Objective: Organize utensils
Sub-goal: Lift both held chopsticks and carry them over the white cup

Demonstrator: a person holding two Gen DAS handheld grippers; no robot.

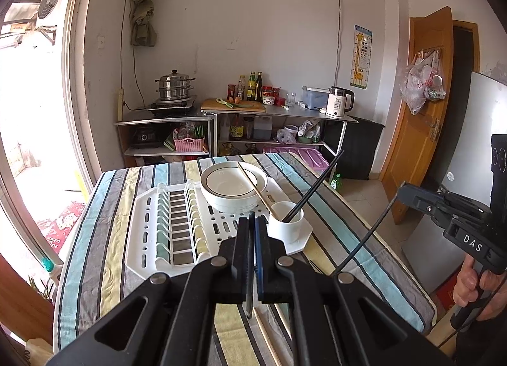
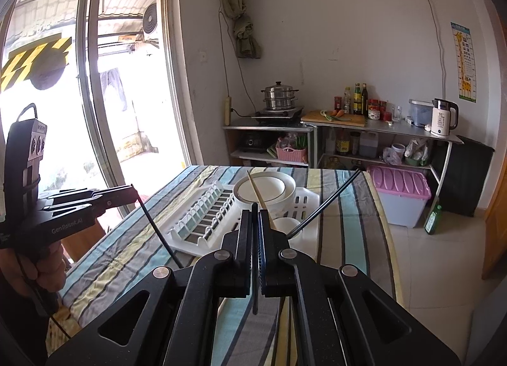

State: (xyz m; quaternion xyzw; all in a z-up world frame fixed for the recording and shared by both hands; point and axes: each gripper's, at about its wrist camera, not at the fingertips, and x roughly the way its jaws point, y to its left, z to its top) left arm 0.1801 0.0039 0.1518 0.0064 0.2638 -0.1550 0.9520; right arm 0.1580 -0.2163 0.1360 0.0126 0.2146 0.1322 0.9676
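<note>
A white cup [image 1: 285,220] on the white dish rack [image 1: 152,233] holds one wooden chopstick [image 1: 256,190] and one black chopstick [image 1: 317,185]. My left gripper [image 1: 252,223] is shut on a black chopstick [image 1: 249,287], held upright above the table, short of the cup. My right gripper [image 2: 255,217] is shut on another black chopstick [image 2: 255,299]; it also shows at the right of the left wrist view [image 1: 402,190] with the chopstick hanging down [image 1: 364,239]. In the right wrist view the left gripper [image 2: 136,190] shows at the left with its chopstick [image 2: 158,233].
Stacked white bowls [image 1: 233,187] sit on the rack behind the cup. More wooden chopsticks [image 1: 269,340] lie on the striped tablecloth [image 1: 107,239] under my left gripper. Kitchen shelves [image 1: 221,112], a pink-lidded bin [image 2: 399,195] and a green bottle [image 2: 432,215] stand beyond the table.
</note>
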